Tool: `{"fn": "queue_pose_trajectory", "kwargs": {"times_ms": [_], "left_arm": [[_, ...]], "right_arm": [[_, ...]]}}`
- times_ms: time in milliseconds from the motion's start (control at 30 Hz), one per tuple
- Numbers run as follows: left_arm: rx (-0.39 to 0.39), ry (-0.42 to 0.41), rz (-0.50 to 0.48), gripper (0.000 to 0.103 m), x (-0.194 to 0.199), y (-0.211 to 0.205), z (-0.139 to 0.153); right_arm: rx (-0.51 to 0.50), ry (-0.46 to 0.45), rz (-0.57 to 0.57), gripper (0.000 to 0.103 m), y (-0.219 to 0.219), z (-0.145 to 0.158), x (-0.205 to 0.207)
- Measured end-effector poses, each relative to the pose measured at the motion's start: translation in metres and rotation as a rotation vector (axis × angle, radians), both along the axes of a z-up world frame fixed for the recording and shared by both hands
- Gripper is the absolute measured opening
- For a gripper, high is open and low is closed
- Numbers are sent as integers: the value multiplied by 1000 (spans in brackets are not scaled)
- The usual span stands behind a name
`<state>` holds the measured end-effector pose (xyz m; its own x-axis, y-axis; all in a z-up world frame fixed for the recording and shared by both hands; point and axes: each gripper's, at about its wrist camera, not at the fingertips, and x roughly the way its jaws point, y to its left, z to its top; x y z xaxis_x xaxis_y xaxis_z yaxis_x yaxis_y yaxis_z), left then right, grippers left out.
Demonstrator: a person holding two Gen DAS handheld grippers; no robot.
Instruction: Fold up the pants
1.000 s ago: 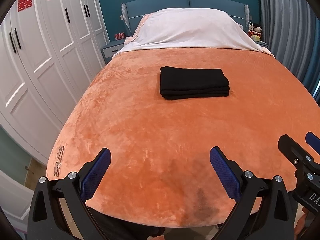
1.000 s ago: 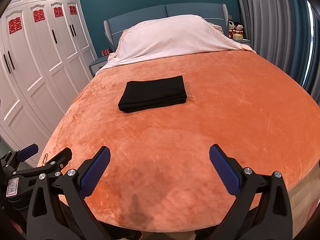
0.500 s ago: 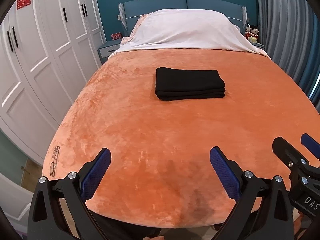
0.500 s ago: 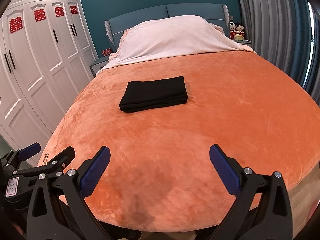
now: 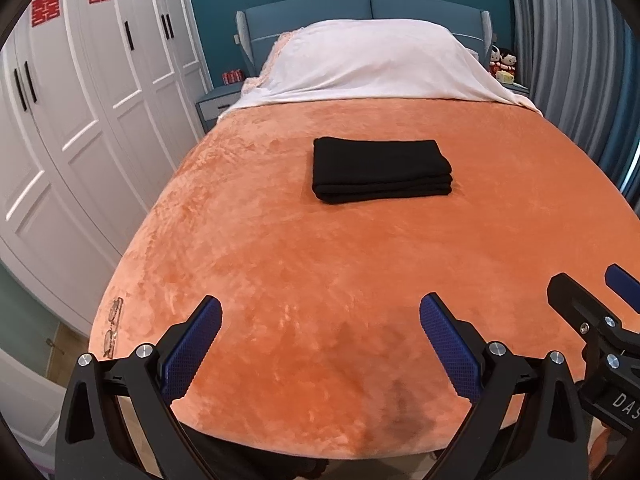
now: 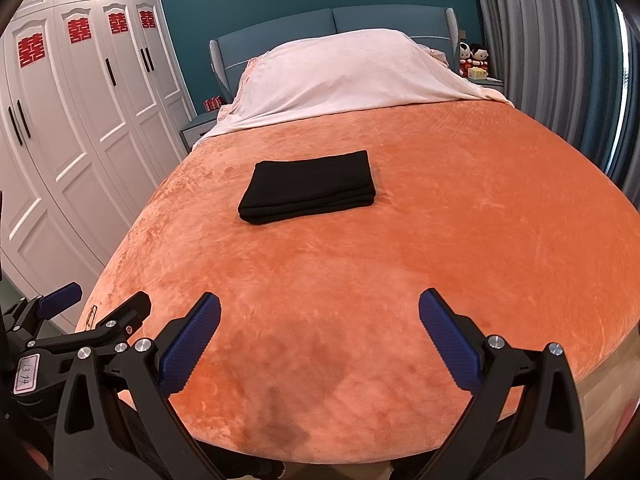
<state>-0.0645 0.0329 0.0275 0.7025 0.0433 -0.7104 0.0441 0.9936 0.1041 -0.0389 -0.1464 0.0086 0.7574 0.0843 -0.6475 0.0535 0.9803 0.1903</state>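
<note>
While folded pants (image 5: 382, 170) lie on orange blanket (image 5: 320, 264), both grippers' fingers spread, empty, perhaps glasses (image 5: 112, 328) at edge.

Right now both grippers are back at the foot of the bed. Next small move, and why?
Probably none on the cloth: hold both back and end the run. The black pants already lie as a neat layered stack on the orange blanket, untouched. The left gripper and right gripper are both open and empty, well short of the stack.
</note>
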Motion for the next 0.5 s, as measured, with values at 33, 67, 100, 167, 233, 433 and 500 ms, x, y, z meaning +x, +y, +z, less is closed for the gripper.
{"fn": "queue_pose_trajectory", "kwargs": {"times_ms": [33, 67, 100, 167, 233, 433, 500], "left_arm": [[-1, -7, 9, 98, -1, 0, 0], [-8, -17, 22, 98, -1, 2, 0], [-15, -12, 23, 98, 0, 3, -1], [-37, 8, 14, 98, 3, 5, -2], [-38, 14, 20, 98, 3, 7, -3], [-7, 28, 34, 98, 4, 9, -5], [-27, 43, 31, 98, 4, 11, -6]], "right_arm": [[0, 1, 0, 97, 0, 0, 0], [0, 1, -1, 97, 0, 0, 0], [0, 1, -1, 98, 0, 0, 0], [2, 3, -1, 98, 0, 0, 0], [4, 6, 1, 98, 0, -1, -1], [2, 10, 3, 98, 1, -5, -2], [5, 14, 4, 98, 1, -7, -1]]}}
